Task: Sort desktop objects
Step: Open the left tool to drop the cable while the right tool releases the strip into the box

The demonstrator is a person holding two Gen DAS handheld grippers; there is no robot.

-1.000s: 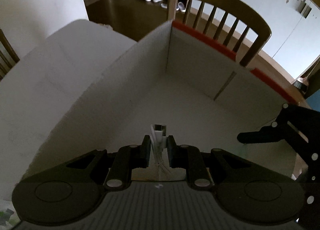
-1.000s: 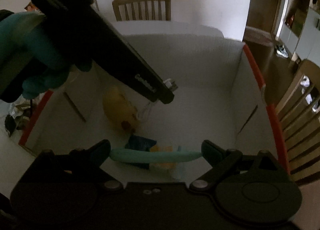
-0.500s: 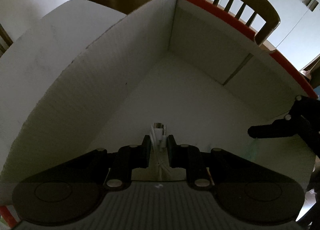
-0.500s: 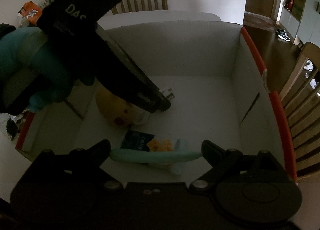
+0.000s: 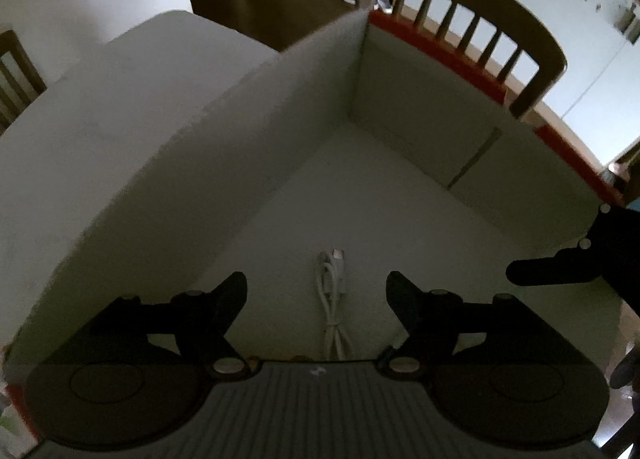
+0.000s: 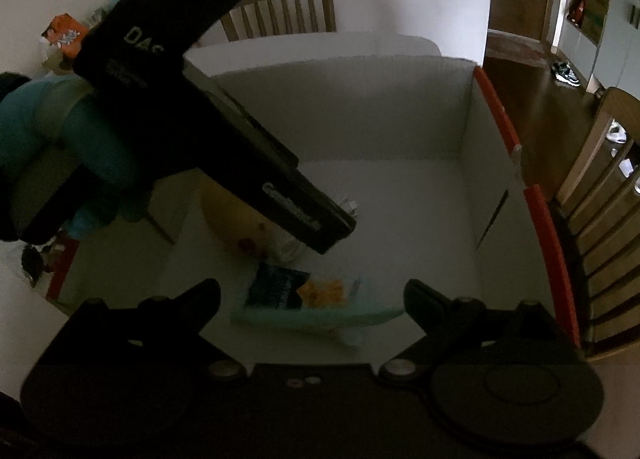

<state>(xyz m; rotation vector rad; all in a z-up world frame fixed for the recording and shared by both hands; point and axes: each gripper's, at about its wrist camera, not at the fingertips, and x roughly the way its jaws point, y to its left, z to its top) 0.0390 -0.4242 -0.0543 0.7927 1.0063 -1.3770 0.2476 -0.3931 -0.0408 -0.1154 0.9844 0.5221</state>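
The white cable is now lying loose on the floor of the white box, its bundled loops and plug pointing toward the far corner, where half a second ago it was being pinched upright between the left tool's fingers. The left tool is now standing released, its jaws spread wide to either side of the cable and touching nothing, so this drop looks finished and the cable is counting as sorted into the box. In the right wrist view the same tool is hanging over the box interior, with what is probably the cable's plug showing just past its tip, though the dim light is making that hard to confirm. The right tool has also let go: its fingers are splayed apart, and the pale teal stick that was sitting gripped between them a moment ago is now lying on the box floor, resting across a dark snack packet. A yellow rounded object is sitting further back in the box, partly hidden by the left tool. A wooden chair is standing just beyond the orange-edged box rim. Both tools are likely free to pull out for the next item.
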